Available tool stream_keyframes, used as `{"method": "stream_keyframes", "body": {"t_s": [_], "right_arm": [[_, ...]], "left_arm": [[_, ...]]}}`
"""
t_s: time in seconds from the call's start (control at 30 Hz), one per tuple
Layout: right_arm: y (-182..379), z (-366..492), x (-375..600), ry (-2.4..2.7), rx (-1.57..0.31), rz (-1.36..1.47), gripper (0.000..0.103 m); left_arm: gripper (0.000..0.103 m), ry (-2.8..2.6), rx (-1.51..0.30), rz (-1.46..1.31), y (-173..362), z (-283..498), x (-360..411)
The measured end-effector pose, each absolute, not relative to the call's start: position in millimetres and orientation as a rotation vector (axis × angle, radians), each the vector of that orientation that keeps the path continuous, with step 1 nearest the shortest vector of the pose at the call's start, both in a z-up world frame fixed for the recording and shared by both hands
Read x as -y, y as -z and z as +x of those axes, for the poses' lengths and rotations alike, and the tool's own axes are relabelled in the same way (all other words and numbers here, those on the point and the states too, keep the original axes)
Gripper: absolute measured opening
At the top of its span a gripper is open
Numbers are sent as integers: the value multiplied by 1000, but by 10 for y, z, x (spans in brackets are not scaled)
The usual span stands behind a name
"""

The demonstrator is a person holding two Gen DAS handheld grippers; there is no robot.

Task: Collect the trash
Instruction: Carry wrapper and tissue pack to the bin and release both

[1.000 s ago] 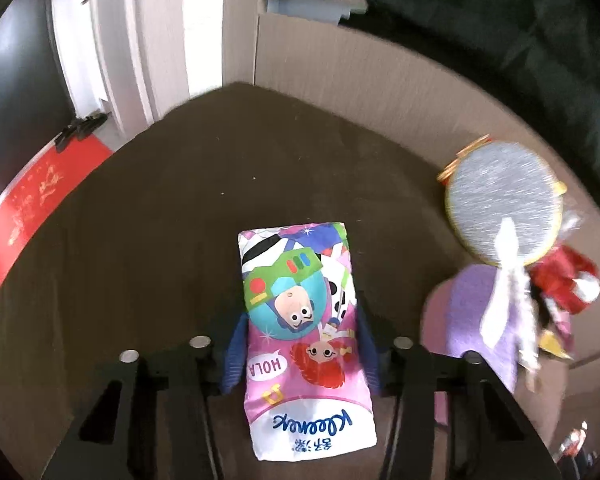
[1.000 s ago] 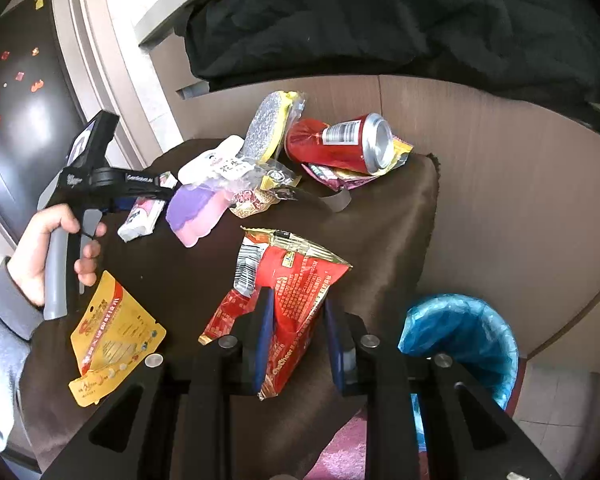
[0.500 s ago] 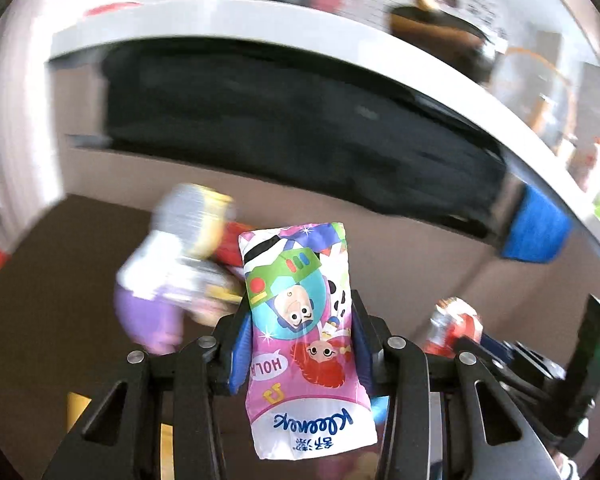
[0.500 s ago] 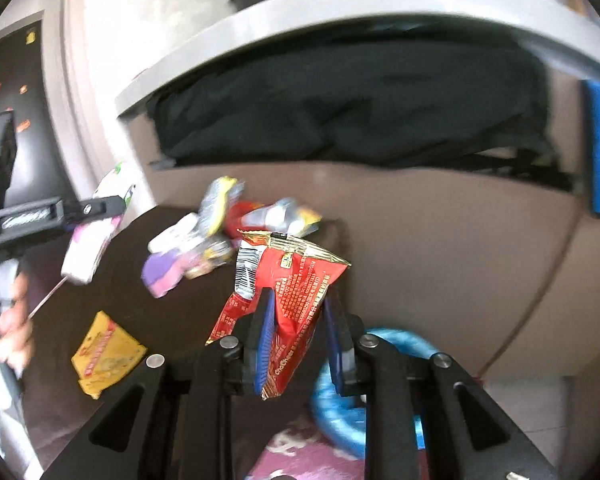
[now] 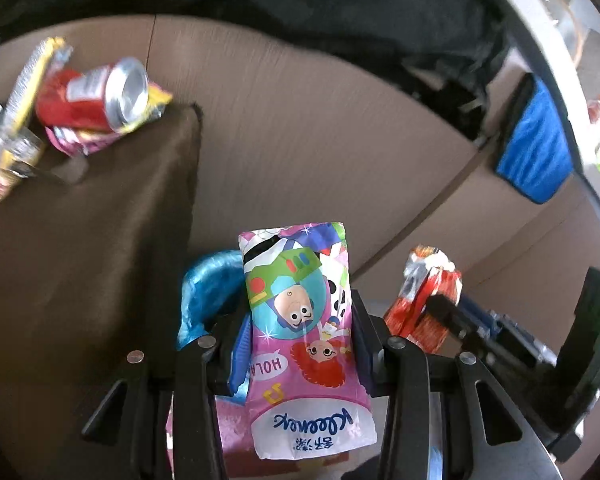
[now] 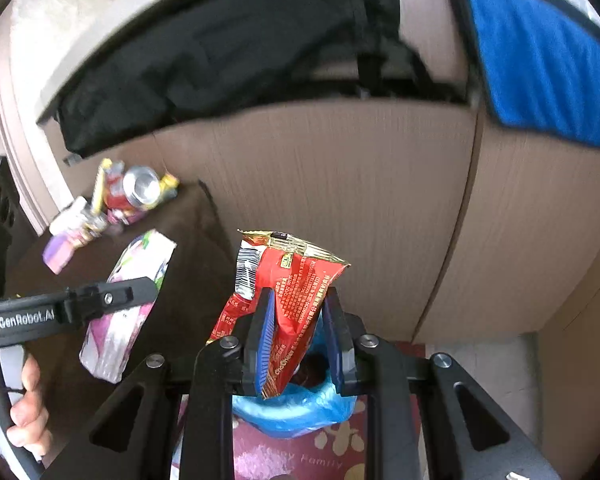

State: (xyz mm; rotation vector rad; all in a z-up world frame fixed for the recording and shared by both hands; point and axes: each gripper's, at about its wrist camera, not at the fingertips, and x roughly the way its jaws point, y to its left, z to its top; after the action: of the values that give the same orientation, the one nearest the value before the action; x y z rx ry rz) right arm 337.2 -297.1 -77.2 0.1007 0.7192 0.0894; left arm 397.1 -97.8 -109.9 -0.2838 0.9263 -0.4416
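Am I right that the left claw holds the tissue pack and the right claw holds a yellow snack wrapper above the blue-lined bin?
Not quite: the snack wrapper in the right claw is red, not yellow, as the right wrist view shows. The rest stands: the left claw holds the tissue pack, and the wrapper hangs above the blue-lined bin.

Home interior, wood-grain cabinet fronts (image 6: 340, 200), patterned floor mat (image 6: 300, 456) (reads "Family"), blue-lined bin (image 6: 296, 408)
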Motion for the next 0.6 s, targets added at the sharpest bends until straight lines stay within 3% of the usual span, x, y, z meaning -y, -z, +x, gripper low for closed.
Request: {"method": "stream_keyframes", "body": {"t_s": [0.23,0.33,0.6], "right_arm": [[1423,3807,2943,-106,-827,119,22],[1607,3938,2943,-130,-850,155,33],[1919,4058,3049,-152,-903,255,35]], "left_arm": [[45,403,-1009,-267,1567,4327,1104],[47,437,-1101,-256,1741,4456,1189],[55,389,-1101,-229,1773,4528,1216]]}}
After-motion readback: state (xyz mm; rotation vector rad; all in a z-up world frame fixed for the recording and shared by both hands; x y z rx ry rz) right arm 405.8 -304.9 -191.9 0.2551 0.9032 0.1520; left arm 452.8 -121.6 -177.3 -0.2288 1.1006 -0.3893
